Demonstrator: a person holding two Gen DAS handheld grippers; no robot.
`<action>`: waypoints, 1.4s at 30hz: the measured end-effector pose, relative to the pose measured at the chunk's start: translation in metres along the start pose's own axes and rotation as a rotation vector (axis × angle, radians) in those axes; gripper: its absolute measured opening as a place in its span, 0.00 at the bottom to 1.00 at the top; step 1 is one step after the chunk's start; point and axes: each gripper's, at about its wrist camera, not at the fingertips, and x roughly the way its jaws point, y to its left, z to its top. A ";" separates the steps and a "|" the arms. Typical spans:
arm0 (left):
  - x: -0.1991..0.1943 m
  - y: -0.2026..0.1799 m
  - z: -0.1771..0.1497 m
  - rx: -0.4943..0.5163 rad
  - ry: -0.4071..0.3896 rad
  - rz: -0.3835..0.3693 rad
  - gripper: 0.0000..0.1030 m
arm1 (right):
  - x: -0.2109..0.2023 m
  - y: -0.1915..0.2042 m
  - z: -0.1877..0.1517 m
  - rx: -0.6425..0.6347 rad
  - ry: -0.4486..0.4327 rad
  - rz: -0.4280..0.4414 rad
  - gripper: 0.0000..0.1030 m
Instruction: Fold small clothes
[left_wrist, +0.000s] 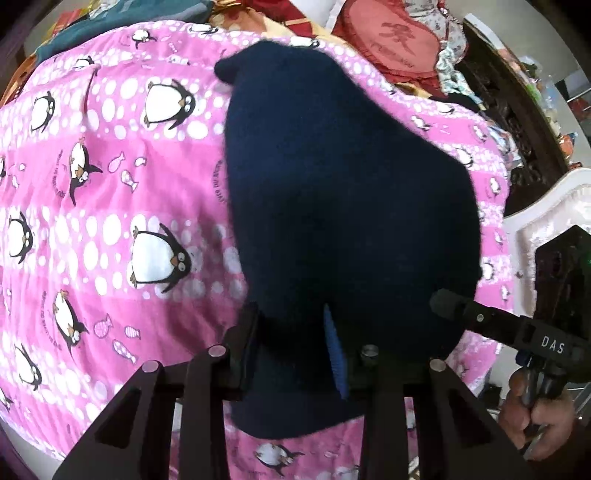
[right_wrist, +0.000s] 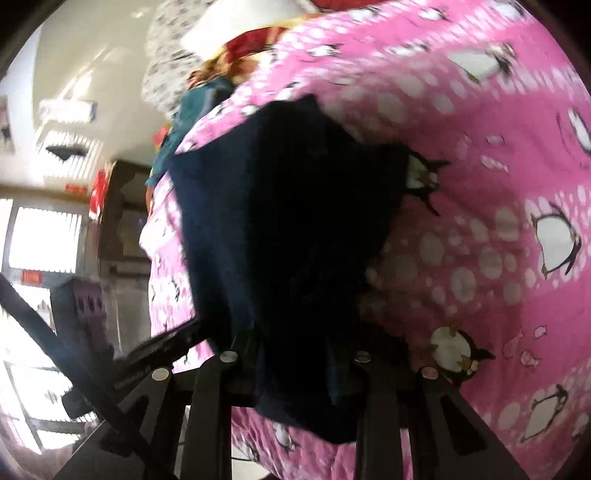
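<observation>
Surface: bed covered by a pink penguin-print quilt (left_wrist: 110, 206); clutter of cushions and other textiles beyond its far edge, including a red embroidered cushion (left_wrist: 395, 44). White carved bed frame (left_wrist: 546, 206) at the right of the left wrist view.
Task item: dark navy knit garment (left_wrist: 332, 192), small, exact type not clear (no sleeves or legs readable). It lies on the quilt with its near edge raised toward both cameras.
Left gripper (left_wrist: 299, 347): fingers narrow, near hem of the garment pinched between them; cloth hangs below the grip.
Right gripper (right_wrist: 295, 354): fingers closed in on the same garment (right_wrist: 288, 229), at the near edge; view blurred, so the exact pinch line is unclear. Its body also shows in the left wrist view at the right (left_wrist: 535, 332), with the person's hand (left_wrist: 535, 410) on the handle.
Handling, judged: soft, light, limp; fuzzy knit should grip well and not slip. It will sag and bunch between two holds, so keep the edge taut.
Where to hold, judged: the two near corners of the hem, well apart, rather than mid-edge.
Step, judged: lifting the near edge to carry it over toward the far edge.
Risk, judged: catching the quilt under a finger along with the knit.
</observation>
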 end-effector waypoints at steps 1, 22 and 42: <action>-0.005 -0.003 -0.002 0.003 -0.002 -0.004 0.31 | -0.003 0.001 0.000 0.014 0.003 0.023 0.26; -0.018 0.011 -0.002 -0.010 -0.033 0.071 0.41 | -0.021 0.049 0.010 -0.222 -0.040 -0.082 0.31; -0.005 0.020 0.002 -0.024 -0.020 0.209 0.62 | 0.007 0.047 -0.018 -0.286 0.016 -0.262 0.34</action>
